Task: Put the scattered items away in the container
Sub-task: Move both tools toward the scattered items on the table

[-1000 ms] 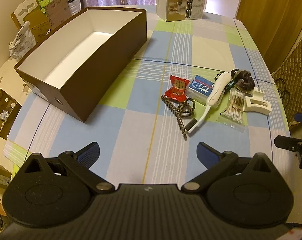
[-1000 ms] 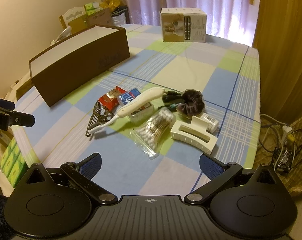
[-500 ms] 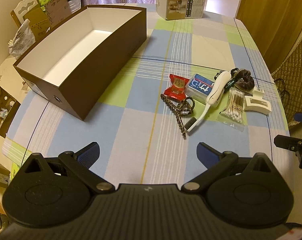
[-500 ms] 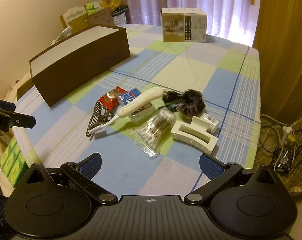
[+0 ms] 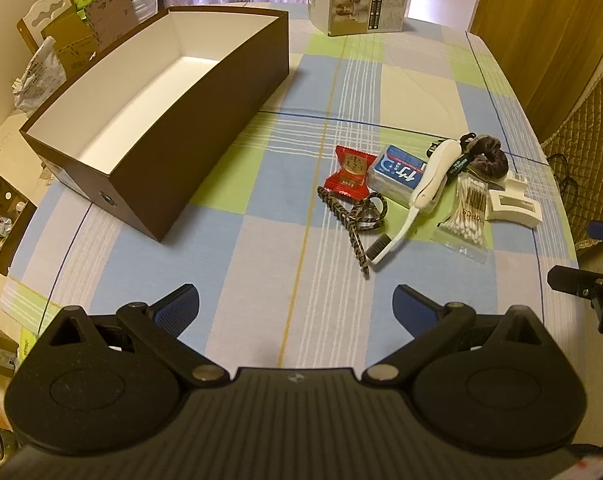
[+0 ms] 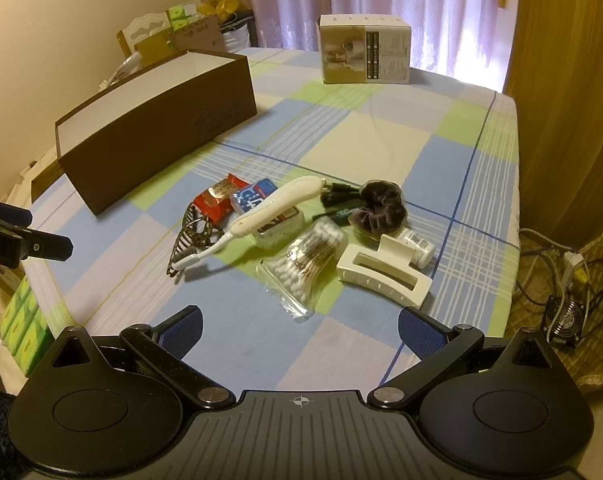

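An empty brown box [image 5: 205,120] with a white inside stands at the table's left; it shows too in the right wrist view [image 6: 161,128]. A heap of small items lies right of it: red packet [image 5: 351,170], blue pack [image 5: 399,168], white brush [image 5: 425,184], patterned hair clip [image 5: 357,220], cotton swab bag [image 6: 305,256], white claw clip [image 6: 383,276], dark scrunchie [image 6: 377,206], small white bottle [image 6: 417,244]. My left gripper [image 5: 295,306] hovers open near the table's front edge. My right gripper [image 6: 299,330] hovers open just short of the swab bag and claw clip.
A printed carton [image 6: 363,50] stands at the table's far end. The table wears a checked cloth [image 5: 229,264]. Boxes and bags [image 5: 81,28] crowd the left side. Cables and a small fan [image 6: 561,316] lie on the floor at right, by a padded chair [image 5: 593,128].
The left gripper has drifted slightly, so the box and items sit a touch lower in its view. The right gripper has barely moved. Both stay open.
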